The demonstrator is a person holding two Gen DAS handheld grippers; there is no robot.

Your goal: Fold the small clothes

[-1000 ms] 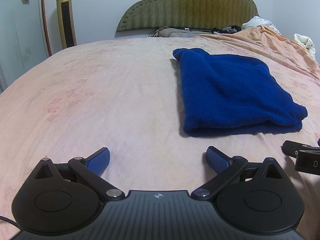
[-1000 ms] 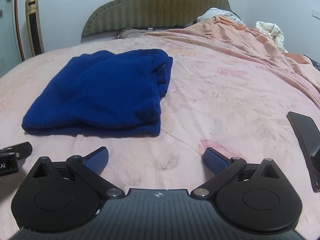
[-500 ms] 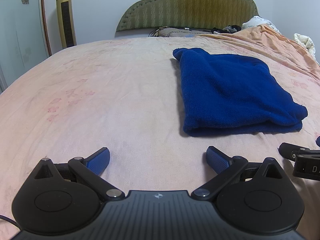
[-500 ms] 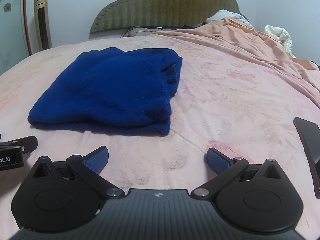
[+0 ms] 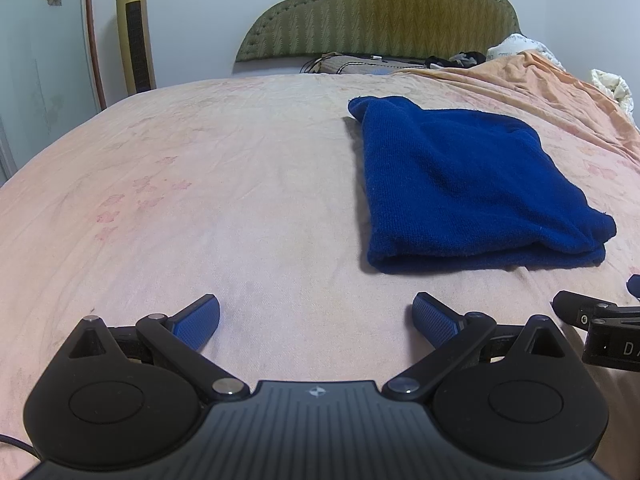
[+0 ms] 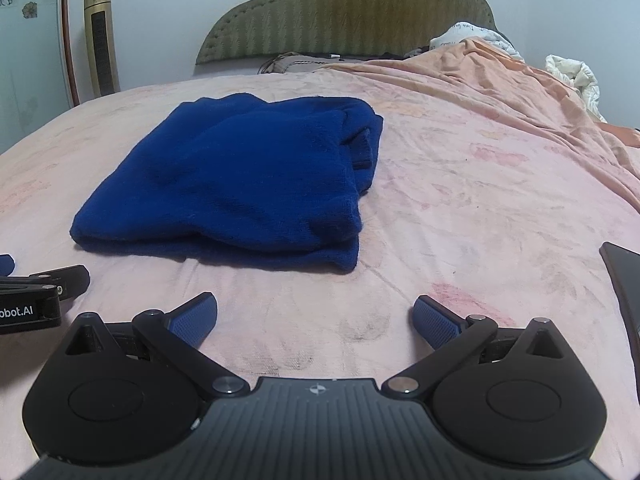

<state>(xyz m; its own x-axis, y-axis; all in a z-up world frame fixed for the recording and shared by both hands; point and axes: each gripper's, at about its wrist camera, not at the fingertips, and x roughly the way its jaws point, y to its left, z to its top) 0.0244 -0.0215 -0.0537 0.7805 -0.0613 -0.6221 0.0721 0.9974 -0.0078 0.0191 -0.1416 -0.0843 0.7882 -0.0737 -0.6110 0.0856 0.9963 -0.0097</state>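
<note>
Folded blue garment (image 6: 240, 184) lies on the bed (image 6: 460, 200). Left claw (image 5: 316, 316) and right claw (image 6: 316, 316) gape apart, empty. Dark object (image 6: 624, 280), perhaps a phone, lies rightward.

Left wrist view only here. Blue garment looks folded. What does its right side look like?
Observer: From the right wrist view, the blue garment has stacked layers along its right edge, with a ribbed cuff tucked in there.
Operator: Right tongs?
Observer: The right tongs are open with nothing between them, short of the garment.
Operator: Anything else on that side?
Observer: A dark flat slab, maybe a phone, lies on the bed to the right of the tongs.
</note>
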